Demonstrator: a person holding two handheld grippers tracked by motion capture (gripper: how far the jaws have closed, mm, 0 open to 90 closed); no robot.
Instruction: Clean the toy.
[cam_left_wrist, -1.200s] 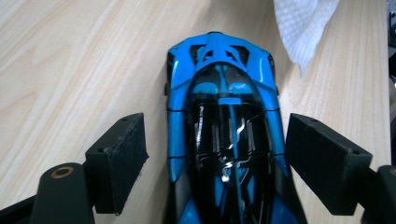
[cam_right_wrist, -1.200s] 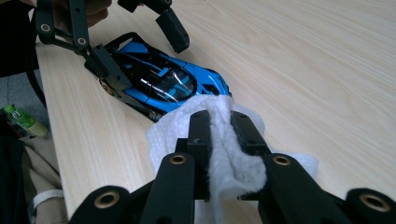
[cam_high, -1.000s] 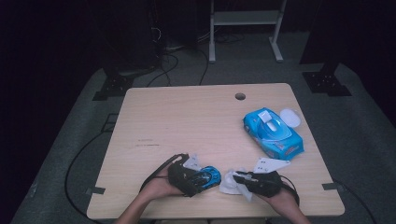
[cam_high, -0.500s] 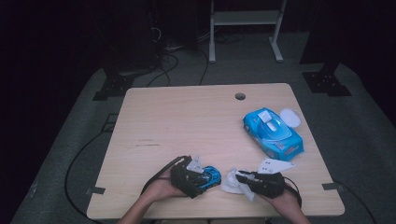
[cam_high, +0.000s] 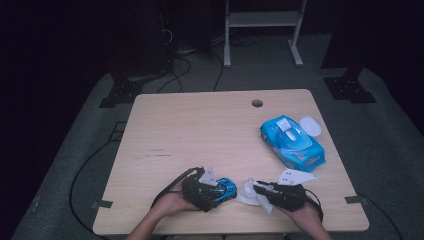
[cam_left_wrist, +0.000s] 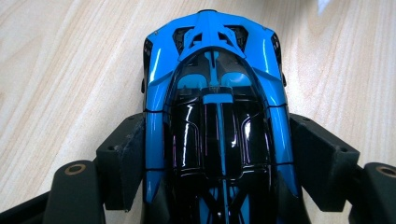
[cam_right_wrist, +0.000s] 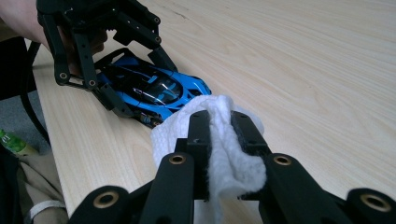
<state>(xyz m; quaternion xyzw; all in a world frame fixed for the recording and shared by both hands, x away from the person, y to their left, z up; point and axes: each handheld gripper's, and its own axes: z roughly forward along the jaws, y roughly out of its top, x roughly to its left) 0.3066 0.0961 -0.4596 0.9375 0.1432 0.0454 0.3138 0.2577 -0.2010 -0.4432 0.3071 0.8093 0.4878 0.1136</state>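
Down at the near edge of the wooden table (cam_high: 200, 130), the left gripper (cam_high: 207, 191) has just been closing its jaws, and they now press on both flanks of the blue toy sports car (cam_left_wrist: 215, 116). Just right of the car, the right gripper (cam_right_wrist: 223, 140) pinches a crumpled white wipe (cam_right_wrist: 219, 135) against the car's nose. Farther right lies a blue wet-wipe pack (cam_high: 291, 141), well apart.

room: dark | floor (cam_high: 75, 150): grey carpet | table (cam_high: 200, 130): light wood | white stand (cam_high: 262, 20) behind it
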